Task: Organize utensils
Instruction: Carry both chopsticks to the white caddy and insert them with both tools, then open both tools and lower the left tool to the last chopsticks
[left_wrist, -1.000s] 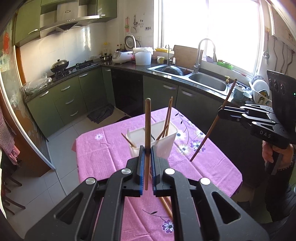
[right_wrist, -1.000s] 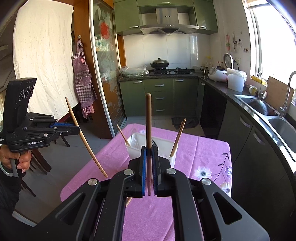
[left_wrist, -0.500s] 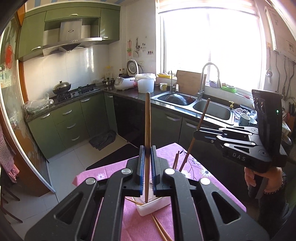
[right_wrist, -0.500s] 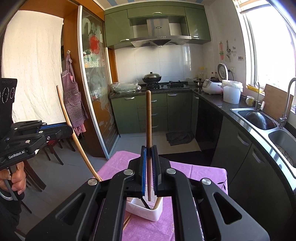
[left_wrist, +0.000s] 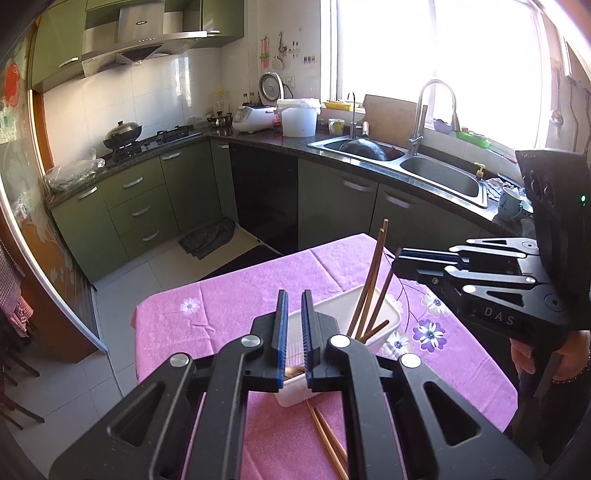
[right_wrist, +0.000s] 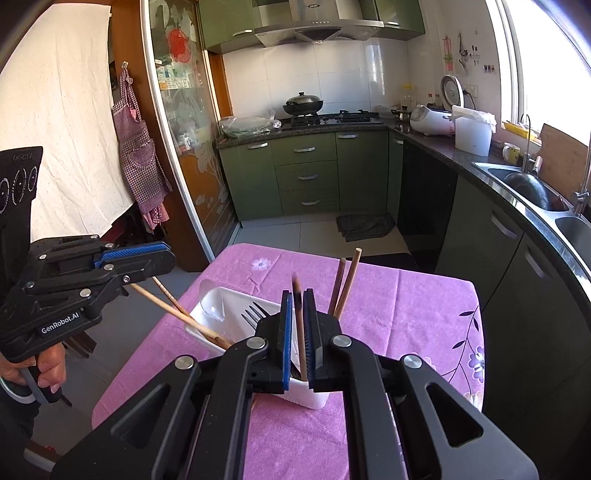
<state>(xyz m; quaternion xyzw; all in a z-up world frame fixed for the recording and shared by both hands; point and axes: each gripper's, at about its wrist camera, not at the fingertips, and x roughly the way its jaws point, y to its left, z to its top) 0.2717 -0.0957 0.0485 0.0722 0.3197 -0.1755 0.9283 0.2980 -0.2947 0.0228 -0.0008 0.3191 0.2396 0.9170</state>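
A white utensil holder (left_wrist: 380, 325) (right_wrist: 229, 314) stands on the purple tablecloth. Several wooden chopsticks (left_wrist: 369, 288) (right_wrist: 345, 280) lean in it, with a black fork (right_wrist: 253, 312) and a clear spoon (right_wrist: 210, 295). My left gripper (left_wrist: 292, 314) is open and empty just above the holder's near end; it also shows in the right wrist view (right_wrist: 147, 258). My right gripper (right_wrist: 300, 317) is open, with a dark chopstick (right_wrist: 299, 325) loose and blurred between its jaws, dropping into the holder. It also shows in the left wrist view (left_wrist: 410, 264).
Two chopsticks (left_wrist: 327, 439) lie on the purple flowered tablecloth (left_wrist: 221, 317) near the holder. Green cabinets, a stove with a wok (right_wrist: 303, 103) and a double sink (left_wrist: 399, 162) surround the table. A mat (right_wrist: 365, 225) lies on the floor.
Both grippers tilted down over the holder and opened. The left chopstick has dropped out of the left jaws; the right chopstick is slipping down between the right jaws.
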